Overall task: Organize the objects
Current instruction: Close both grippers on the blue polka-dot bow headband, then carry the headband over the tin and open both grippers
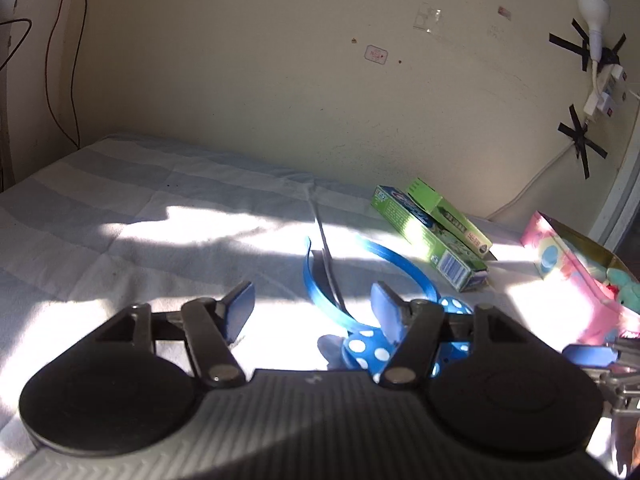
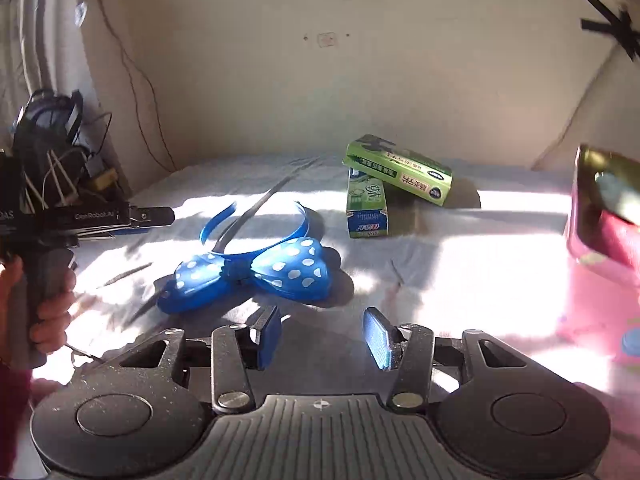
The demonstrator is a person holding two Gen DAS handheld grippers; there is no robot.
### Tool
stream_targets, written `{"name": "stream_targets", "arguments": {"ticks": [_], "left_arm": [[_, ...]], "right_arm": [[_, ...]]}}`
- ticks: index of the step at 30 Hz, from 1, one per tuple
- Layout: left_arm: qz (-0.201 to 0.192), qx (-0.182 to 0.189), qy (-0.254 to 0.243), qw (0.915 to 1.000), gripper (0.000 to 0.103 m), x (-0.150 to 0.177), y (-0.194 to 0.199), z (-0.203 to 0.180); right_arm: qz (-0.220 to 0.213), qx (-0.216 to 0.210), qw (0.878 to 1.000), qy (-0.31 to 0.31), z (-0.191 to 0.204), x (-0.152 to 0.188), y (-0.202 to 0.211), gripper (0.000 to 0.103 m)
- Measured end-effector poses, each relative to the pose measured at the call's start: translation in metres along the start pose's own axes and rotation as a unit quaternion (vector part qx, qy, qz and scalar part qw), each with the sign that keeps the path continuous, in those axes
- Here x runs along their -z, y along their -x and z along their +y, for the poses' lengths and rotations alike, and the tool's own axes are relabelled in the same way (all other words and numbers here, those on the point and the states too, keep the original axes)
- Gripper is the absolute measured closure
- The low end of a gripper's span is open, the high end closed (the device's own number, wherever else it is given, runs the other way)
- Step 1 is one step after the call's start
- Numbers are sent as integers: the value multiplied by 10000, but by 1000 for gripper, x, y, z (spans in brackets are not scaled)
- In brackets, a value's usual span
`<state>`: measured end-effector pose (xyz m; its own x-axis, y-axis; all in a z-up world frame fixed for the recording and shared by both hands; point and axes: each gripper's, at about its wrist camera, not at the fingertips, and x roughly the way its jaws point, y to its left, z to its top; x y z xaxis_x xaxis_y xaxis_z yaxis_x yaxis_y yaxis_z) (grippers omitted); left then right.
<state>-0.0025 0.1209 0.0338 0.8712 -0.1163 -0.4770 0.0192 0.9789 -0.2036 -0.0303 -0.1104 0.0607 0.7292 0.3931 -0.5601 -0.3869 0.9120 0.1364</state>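
Sunlight falls in hard bright patches across a bed [image 2: 460,264] covered in pale striped bedding and pushed against a cream wall [image 1: 260,80], where a white plug and cable are taped up at the right. At the right edge stands a pink gift bag [image 1: 576,276], its mouth open and a small teal plush toy [image 1: 628,286] showing inside; I take it for the collecting place, though that is a guess. Two green cartons [image 2: 394,184] lie stacked crosswise near the wall, well apart from the bag. Nearer to us, in the middle of the bed, lies a blue headband [image 2: 256,268] with a white-spotted bow, its band arching up behind the bow. The left gripper [image 1: 314,310] has its jaws wide with nothing between them, the bow lying just beyond its right pad. The right gripper [image 2: 320,340] is about half open and also empty, just short of the bow, while a hand [image 2: 44,312] holds the other tool's grip at the left. If the headband goes next, the bow's narrow centre knot looks the surest place to pinch; the puffed lobes may squash and slip, and the thin band could twist away. Lift it clear of the bedding before swinging it toward the bag.
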Motion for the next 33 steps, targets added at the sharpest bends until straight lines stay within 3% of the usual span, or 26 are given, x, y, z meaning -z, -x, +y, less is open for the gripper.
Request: {"name": "stream_targets", "arguments": {"ticks": [3, 11, 16, 19, 20, 22, 23, 28, 33], "left_arm": [[126, -99, -537, 9984, 15, 19, 8, -22], [213, -300, -1312, 9907, 14, 33, -5, -56], [369, -245, -1399, 9892, 14, 35, -18, -58], [502, -113, -1352, 9895, 21, 34, -29, -55], [568, 10, -1279, 9902, 31, 34, -31, -52], [579, 120, -1146, 9917, 31, 33, -34, -49], [565, 118, -1103, 9922, 31, 32, -34, -47], [300, 138, -1040, 9940, 31, 26, -13, -50], [-187, 376, -1367, 9897, 31, 4, 15, -85]], "right_arm": [[-10, 28, 9977, 683, -3, 1, -12, 40], [275, -178, 9894, 1414, 3, -9, -47, 35], [330, -272, 9853, 1655, 8, -15, -64, 32], [345, -395, 9846, 1668, 7, -21, -74, 30], [374, -479, 9852, 1605, 7, -23, -78, 32], [444, -773, 9866, 1365, 3, -26, -83, 40], [417, -806, 9869, 1333, 4, -27, -83, 44], [156, -722, 9900, 1203, 13, -28, -68, 46], [-617, -401, 9890, 1281, 2, -38, -15, 46]]}}
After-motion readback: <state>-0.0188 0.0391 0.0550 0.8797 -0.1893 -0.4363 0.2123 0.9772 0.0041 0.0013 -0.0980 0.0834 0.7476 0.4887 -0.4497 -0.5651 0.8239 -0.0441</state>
